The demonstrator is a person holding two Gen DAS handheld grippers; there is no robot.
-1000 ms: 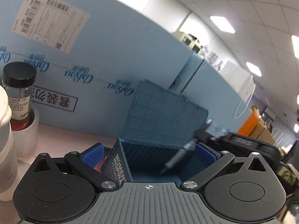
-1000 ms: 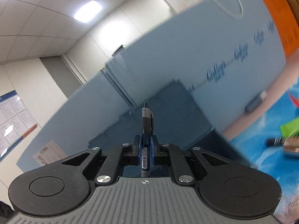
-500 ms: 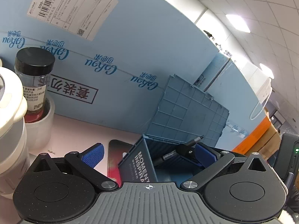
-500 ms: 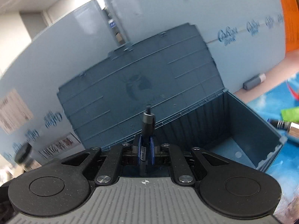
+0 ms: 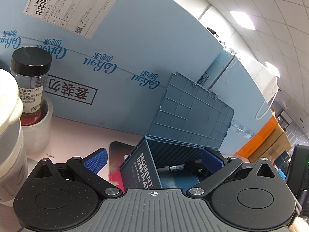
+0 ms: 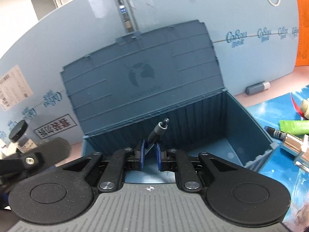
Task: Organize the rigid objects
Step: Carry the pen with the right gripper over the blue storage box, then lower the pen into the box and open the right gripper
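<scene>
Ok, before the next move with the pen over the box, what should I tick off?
1. Lid open: ok, it stands upright behind the box.
2. Pen over the opening: ok, it sits between the right gripper pads, above the inside of the box.
3. Hold on the pen: cannot tell; it leans sideways and a gap shows beside it.
4. Room on the box floor below: ok, bare floor shows.
5. Left gripper out of the way: ok, open, holding nothing, at the box's near corner.
</scene>
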